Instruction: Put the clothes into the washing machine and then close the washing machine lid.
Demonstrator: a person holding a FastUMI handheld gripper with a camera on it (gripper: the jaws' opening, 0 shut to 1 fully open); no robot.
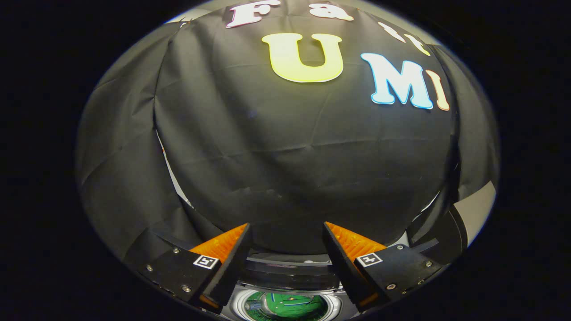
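Your gripper (285, 232) has its fingers spread apart and holds nothing, while below and between them the washing machine (287, 278) sits with something green, probably the clothes (287, 305), already in its drum, so judge the lid left to close, with only the black cloth wall (303, 169) beyond.

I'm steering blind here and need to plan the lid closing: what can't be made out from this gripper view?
- Washing machine: a dark band and round opening between the fingers; the body is cut off below.
- Lid: can't be identified.
- Green clothes in the drum: partly cut off; amount unclear.
- Gripper: open, holding nothing; height above the machine unreadable.
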